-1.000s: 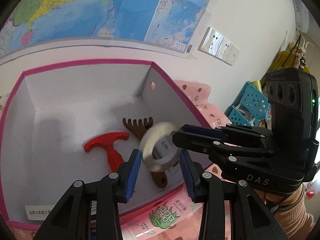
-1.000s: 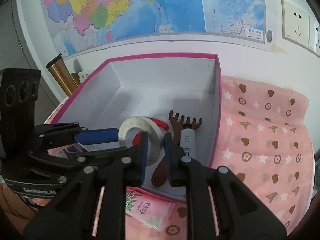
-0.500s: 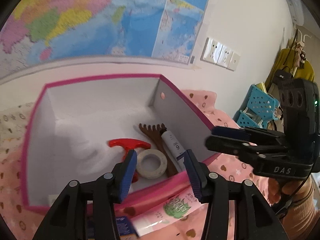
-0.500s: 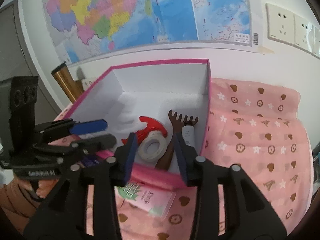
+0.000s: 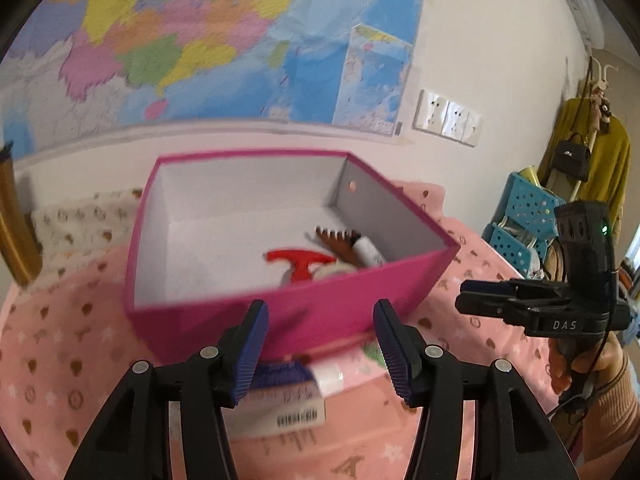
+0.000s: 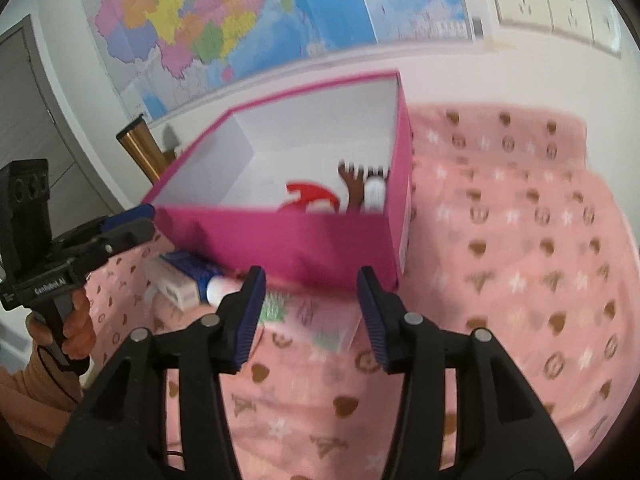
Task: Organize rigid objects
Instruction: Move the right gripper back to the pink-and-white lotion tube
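A pink box (image 5: pixel 288 312) stands on the pink patterned cloth. In it lie a red T-shaped handle (image 5: pixel 300 260), a brown rake (image 5: pixel 338 240), a white tube (image 5: pixel 368 254) and a white tape roll (image 5: pixel 336 270), half hidden by the front wall. My left gripper (image 5: pixel 319 320) hovers before the box's front wall, jaws opening, nothing between them. My right gripper (image 6: pixel 310 280) also faces the box (image 6: pixel 304 240) from the front, jaws opening and empty. Each sees the other off to the side: right gripper (image 5: pixel 480 294), left gripper (image 6: pixel 132 220).
A blue-and-white carton (image 5: pixel 280 396) and a green-printed packet (image 6: pixel 316 316) lie on the cloth against the box's front. A gold cylinder (image 6: pixel 140 148) stands behind the box on the left. Blue perforated baskets (image 5: pixel 524 216) sit far right. A map covers the wall.
Both grippers let go of the white tape roll, which dropped into the box. Both have pulled back from over the box to in front of it, with jaws spread wider.
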`<state>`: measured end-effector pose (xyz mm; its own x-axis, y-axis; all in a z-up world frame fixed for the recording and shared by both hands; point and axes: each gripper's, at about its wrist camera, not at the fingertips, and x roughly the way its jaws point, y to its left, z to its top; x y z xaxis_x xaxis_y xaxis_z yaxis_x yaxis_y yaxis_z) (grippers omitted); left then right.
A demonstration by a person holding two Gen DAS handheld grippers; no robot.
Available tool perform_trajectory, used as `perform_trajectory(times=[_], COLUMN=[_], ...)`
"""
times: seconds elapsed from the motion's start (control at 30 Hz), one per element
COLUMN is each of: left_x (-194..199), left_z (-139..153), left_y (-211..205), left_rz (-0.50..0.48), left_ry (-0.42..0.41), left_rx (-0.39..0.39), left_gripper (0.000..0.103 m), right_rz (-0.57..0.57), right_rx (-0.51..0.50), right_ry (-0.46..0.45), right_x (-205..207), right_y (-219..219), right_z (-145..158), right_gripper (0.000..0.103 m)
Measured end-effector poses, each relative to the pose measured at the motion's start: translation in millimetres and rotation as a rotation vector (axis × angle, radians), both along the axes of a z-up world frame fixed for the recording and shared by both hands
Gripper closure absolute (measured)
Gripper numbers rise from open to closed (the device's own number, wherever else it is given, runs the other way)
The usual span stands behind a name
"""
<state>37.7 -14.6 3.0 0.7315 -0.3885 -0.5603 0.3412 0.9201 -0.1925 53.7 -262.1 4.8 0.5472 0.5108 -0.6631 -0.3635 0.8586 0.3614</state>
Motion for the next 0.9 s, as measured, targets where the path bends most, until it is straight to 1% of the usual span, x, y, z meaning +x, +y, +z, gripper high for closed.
perform_trajectory(times=[0.17, 0.27, 0.33, 0.47, 0.67, 0.73, 0.83, 0.9], left_x=[-8.2, -16.4, -19.7, -22.5, -21.6, -18.0, -11.0, -7.7], left_z=[-16.6, -24.4, -28.3, -34.0, -43.0, -47.5, -54.1, -56.6], left_y=[1.6, -6.3, -11.9, -20.8, -41.0, -44.0, -40.5, -34.8], left_rz=[0.001, -0.027, -0.052, -0.092, -0.157, -0.153, -0.112, -0.092], left_ry=[0.044, 0.055, 0.061, 0.080, 0.113, 0.129, 0.159, 0.173], left_rx=[-0.004, 0.010, 0.016, -0.004, -0.004, 0.007, 0.020, 0.008], left_gripper=[0.047, 0.047, 0.047, 0.047, 0.047, 0.047, 0.048, 0.048], right_rz=[-0.013, -0.019, -0.025, -0.029, -0.041, -0.044, -0.042, -0.040], right_rx=[0.015, 0.027, 0.033, 0.033, 0.046, 0.050, 0.052, 0.054], right_ry=[0.075, 0.110, 0.135, 0.153, 0.167, 0.173, 0.175, 0.173], right_x=[-4.9, -7.0, -7.7, -11.1, -10.9, -10.8, -11.5, -11.1], right_y=[0.7, -0.5, -1.2, -1.4, -5.0, -5.5, -4.8, -5.2], right_z=[-27.6, -40.1, -47.8, -54.9, -60.2, -61.7, -62.1, -62.2], right_gripper=[0.053, 0.053, 0.051, 0.050, 0.050, 0.050, 0.050, 0.050])
